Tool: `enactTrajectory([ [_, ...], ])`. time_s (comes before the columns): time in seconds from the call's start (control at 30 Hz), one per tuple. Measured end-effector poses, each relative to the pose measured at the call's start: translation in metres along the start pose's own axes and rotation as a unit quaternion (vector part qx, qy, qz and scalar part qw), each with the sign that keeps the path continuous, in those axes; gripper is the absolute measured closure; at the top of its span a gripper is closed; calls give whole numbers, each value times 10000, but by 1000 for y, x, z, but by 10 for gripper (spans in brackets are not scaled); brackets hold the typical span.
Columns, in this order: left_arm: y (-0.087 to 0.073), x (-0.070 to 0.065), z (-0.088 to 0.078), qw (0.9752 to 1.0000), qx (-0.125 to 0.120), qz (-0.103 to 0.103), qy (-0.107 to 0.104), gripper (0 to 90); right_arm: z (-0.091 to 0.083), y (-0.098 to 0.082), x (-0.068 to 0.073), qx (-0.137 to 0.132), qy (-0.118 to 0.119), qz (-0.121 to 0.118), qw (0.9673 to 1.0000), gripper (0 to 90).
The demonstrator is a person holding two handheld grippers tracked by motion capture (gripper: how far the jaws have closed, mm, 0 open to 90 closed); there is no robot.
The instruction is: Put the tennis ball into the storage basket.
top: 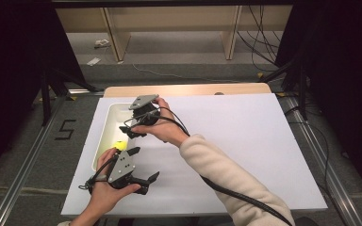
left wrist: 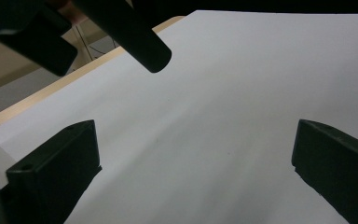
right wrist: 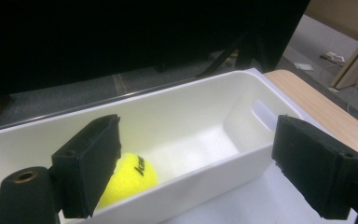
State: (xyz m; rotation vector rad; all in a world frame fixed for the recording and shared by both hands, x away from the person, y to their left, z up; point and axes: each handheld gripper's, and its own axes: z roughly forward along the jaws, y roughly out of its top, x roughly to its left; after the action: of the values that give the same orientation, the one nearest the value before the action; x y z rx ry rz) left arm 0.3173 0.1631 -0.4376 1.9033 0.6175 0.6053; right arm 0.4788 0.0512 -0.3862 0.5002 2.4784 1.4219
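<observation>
A yellow tennis ball [right wrist: 129, 178] with black lettering lies inside a long white bin [right wrist: 200, 173]. In the high view the ball [top: 119, 145] shows at the near end of the bin [top: 104, 127], at the left of the white table top. My right gripper [top: 128, 131] hangs over the bin's right rim, open and empty, its jaws pointing left into the bin [right wrist: 193, 168]. My left gripper [top: 144, 165] is held low near the table's front left, just in front of the bin. It is open with nothing between its jaws, above bare white surface [left wrist: 196, 154].
A white board [top: 245, 150] covers the wooden table [top: 188, 89]. A black cable [top: 235, 193] trails from the right gripper along the sleeve. Behind the table stand wooden shelf legs and loose cables on the floor. A metal rail [top: 23, 169] runs along the left.
</observation>
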Motion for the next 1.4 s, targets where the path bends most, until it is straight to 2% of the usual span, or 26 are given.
enactTrajectory([
  [0.6,0,1,-1,10000,-21,-18,41,5,-28,-16,-13,-47,-163,143,9998,162],
  [0.7,1,1,-2,10000,-35,-24,44,5,-33,-20,-14,-107,-163,200,9996,162],
  [1.4,1,1,-2,10000,-41,-47,55,5,-68,-50,-31,-57,-434,400,9982,162],
])
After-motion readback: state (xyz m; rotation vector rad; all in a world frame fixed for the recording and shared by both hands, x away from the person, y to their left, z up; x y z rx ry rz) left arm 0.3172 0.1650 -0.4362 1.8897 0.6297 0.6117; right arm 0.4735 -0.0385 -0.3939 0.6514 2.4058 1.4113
